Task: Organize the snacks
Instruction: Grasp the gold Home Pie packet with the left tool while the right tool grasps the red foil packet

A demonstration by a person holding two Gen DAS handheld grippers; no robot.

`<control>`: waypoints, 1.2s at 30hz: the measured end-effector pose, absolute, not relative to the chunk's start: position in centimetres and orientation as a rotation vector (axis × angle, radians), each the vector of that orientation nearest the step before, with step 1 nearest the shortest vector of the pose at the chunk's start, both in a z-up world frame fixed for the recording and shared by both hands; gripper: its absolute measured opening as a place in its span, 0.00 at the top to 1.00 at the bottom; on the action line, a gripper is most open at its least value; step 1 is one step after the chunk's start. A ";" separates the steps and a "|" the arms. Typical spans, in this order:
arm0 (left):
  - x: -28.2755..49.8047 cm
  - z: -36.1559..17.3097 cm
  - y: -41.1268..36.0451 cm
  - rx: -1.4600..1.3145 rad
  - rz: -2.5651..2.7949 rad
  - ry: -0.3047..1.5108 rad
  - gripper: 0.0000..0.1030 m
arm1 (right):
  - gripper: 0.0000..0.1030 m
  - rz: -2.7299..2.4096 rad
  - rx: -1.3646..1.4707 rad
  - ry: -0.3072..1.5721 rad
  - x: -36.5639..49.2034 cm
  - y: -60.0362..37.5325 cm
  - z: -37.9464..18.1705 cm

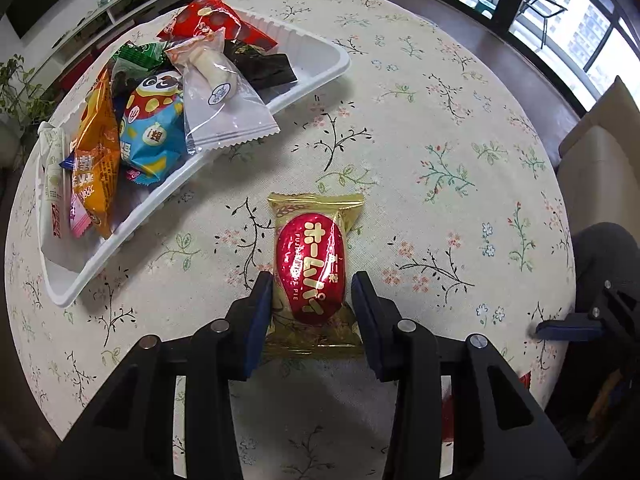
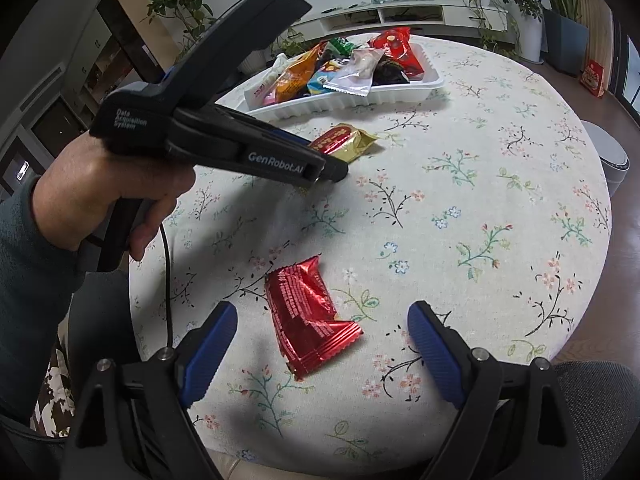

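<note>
A gold-and-red pie snack point(image 1: 312, 268) lies on the floral tablecloth, between the fingers of my left gripper point(image 1: 312, 288). The jaws stand on either side of the pack, close to its edges, not visibly squeezing it. In the right wrist view the same snack point(image 2: 346, 142) lies just past the left gripper's tip point(image 2: 334, 170). A white tray point(image 1: 320, 54) at the upper left holds several snack packs. My right gripper point(image 2: 322, 326) is open and empty above a crumpled red wrapper snack point(image 2: 308, 316) near the table's front edge.
The round table point(image 2: 480, 200) carries a floral cloth. The tray also shows at the far side in the right wrist view point(image 2: 400, 94). A red box point(image 2: 592, 78) stands on the floor at the right. Plants and a white shelf unit stand behind.
</note>
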State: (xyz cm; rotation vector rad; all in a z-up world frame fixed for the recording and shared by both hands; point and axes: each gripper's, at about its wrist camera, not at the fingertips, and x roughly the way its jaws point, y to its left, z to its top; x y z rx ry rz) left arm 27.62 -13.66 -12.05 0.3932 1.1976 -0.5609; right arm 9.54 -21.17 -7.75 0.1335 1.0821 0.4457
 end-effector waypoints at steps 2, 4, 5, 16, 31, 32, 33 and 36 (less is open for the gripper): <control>27.7 -12.1 -13.7 0.396 -0.561 1.190 0.63 | 0.13 0.446 0.130 1.084 9.5 -21.1 -7.8; 27.2 -12.0 -13.4 0.384 -0.573 1.184 0.66 | 0.13 0.445 0.126 1.084 9.4 -21.1 -7.8; 27.3 -12.0 -13.3 0.377 -0.573 1.179 0.68 | 0.13 0.445 0.124 1.083 9.4 -21.1 -7.8; 25.2 -11.5 -9.8 0.312 -0.570 1.146 0.71 | 0.17 0.443 0.029 1.082 9.6 -20.3 -7.5; 18.6 -11.5 -2.1 0.138 -0.517 1.109 0.71 | 0.29 0.467 -0.197 1.136 11.2 -17.1 -9.3; 18.2 -11.5 -1.8 0.129 -0.513 1.104 0.71 | 0.29 0.468 -0.211 1.136 11.3 -17.0 -9.3; 17.8 -11.5 -1.7 0.117 -0.513 1.101 0.71 | 0.32 0.471 -0.218 1.138 11.3 -17.0 -9.3; 16.8 -11.6 -1.5 0.106 -0.513 1.093 0.71 | 0.38 0.483 -0.226 1.141 11.0 -16.8 -9.2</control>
